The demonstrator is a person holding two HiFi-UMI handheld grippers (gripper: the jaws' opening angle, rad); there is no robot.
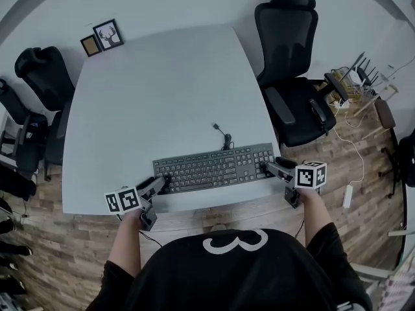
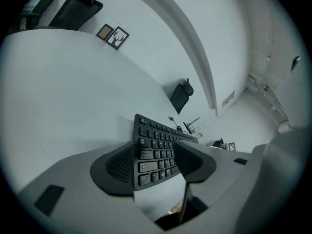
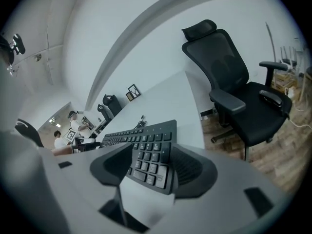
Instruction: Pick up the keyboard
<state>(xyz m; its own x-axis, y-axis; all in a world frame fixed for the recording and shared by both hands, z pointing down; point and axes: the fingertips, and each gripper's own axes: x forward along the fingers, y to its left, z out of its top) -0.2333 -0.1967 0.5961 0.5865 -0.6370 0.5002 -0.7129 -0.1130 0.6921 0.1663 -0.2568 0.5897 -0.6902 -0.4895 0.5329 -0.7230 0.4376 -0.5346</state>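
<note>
OK, both claws spread at the keyboard's ends

Keyboard (image 1: 214, 168) lies flat on the counter (image 1: 162, 96), along its near edge, with its cable (image 1: 222, 135) curling off the keyboard's far side. Left claw (image 1: 162, 183) is spread wide, straddling the keyboard's left end. Right claw (image 1: 268, 168) is spread wide astride the numpad end. Neither pinches it.

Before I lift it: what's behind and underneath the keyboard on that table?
Behind the dark grey rectangular keyboard, only its black cable trails across the pale grey table, its plug lying loose. Underneath is covered by the keyboard itself, so that cannot be checked.
</note>
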